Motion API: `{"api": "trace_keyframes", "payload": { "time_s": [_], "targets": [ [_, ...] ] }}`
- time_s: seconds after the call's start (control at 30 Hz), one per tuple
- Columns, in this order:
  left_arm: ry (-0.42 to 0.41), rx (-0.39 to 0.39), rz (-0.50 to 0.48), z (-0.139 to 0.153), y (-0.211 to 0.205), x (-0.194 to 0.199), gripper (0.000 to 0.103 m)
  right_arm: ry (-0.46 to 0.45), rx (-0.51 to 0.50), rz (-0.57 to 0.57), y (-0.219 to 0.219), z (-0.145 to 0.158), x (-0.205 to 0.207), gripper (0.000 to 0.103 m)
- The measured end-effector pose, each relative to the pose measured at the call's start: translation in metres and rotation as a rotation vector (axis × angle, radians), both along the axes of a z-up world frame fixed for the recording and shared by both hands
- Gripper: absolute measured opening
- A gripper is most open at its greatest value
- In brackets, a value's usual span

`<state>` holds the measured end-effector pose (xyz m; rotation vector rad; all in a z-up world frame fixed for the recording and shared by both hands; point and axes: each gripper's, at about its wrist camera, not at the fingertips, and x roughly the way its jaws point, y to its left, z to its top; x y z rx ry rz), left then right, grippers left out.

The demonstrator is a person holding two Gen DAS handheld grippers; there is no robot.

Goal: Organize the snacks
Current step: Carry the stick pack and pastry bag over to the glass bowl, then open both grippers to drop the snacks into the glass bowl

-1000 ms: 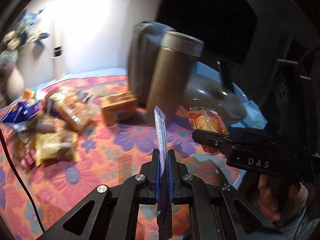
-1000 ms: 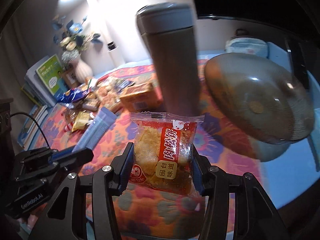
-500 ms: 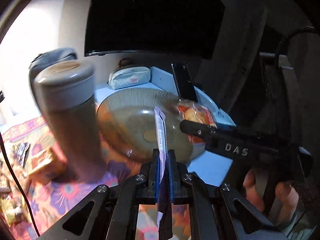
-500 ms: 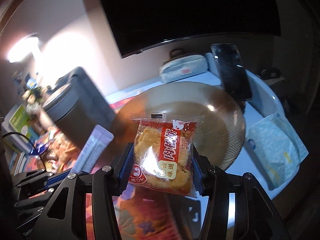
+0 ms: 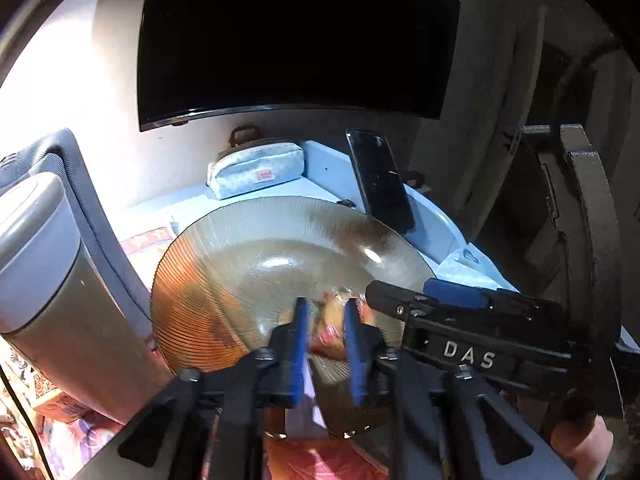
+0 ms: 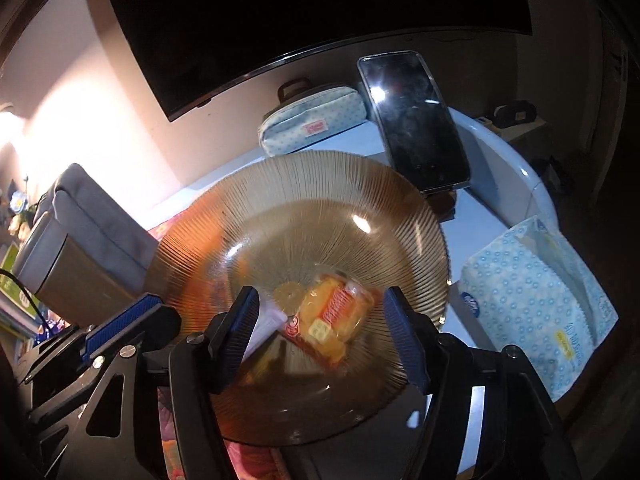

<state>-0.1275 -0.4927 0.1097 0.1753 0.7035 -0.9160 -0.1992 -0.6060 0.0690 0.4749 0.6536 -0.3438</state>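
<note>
Both snacks lie loose in the ribbed amber glass bowl (image 6: 320, 208). The red-and-yellow cracker packet (image 6: 328, 316) rests near the bowl's centre, and the pale stick sachet (image 6: 266, 326) lies just beside it on the side nearer the grey thermos (image 5: 52, 288). The right gripper (image 6: 320, 332) hangs over the bowl with its fingers (image 6: 240, 328) opening, wide of the packet and touching nothing. The left gripper (image 5: 324, 352) is likewise opening, its fingers apart; the sachet's end shows low between them, seemingly free, though blur makes that uncertain.

Risks, as I judge them: the sachet may still cling to a left finger pad and be dragged out when that hand withdraws. The two grippers sit close together above the bowl, so a careless retreat could knock them together or catch the rim and tip the bowl, spilling both snacks.

Around the bowl: a dark phone (image 6: 412, 120) leans upright just behind its far rim, easily toppled. A blue dotted tissue pack (image 6: 536, 304) lies beside the bowl away from the thermos. A dotted pencil pouch (image 6: 312, 124) sits behind the bowl under the dark monitor (image 6: 304, 16). The thermos and a grey bag (image 6: 92, 216) stand between the bowl and the remaining snacks on the tabletop.
</note>
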Motion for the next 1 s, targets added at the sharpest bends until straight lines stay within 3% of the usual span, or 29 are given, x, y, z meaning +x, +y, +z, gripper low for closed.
{"api": "trace_keyframes", "payload": {
  "time_s": [0.07, 0.27, 0.57, 0.8, 1.0],
  "targets": [
    [-0.006, -0.033, -0.006, 0.005, 0.01, -0.003, 0.038, -0.005, 0.011, -0.002, -0.002, 0.0, -0.003, 0.064],
    [0.002, -0.085, -0.024, 0.02, 0.036, -0.012, 0.038, -0.017, 0.026, 0.003, 0.001, 0.004, -0.011, 0.064],
    [-0.071, -0.14, -0.008, 0.049, 0.108, -0.042, 0.042, -0.05, 0.022, 0.08, 0.036, 0.019, -0.021, 0.065],
    [-0.096, -0.175, 0.147, 0.06, 0.204, -0.037, 0.045, -0.068, -0.027, 0.271, 0.105, 0.024, -0.02, 0.067],
    [-0.128, -0.181, 0.357, 0.055, 0.298, -0.026, 0.047, -0.055, -0.104, 0.451, 0.182, 0.03, -0.005, 0.067]
  ]
}}
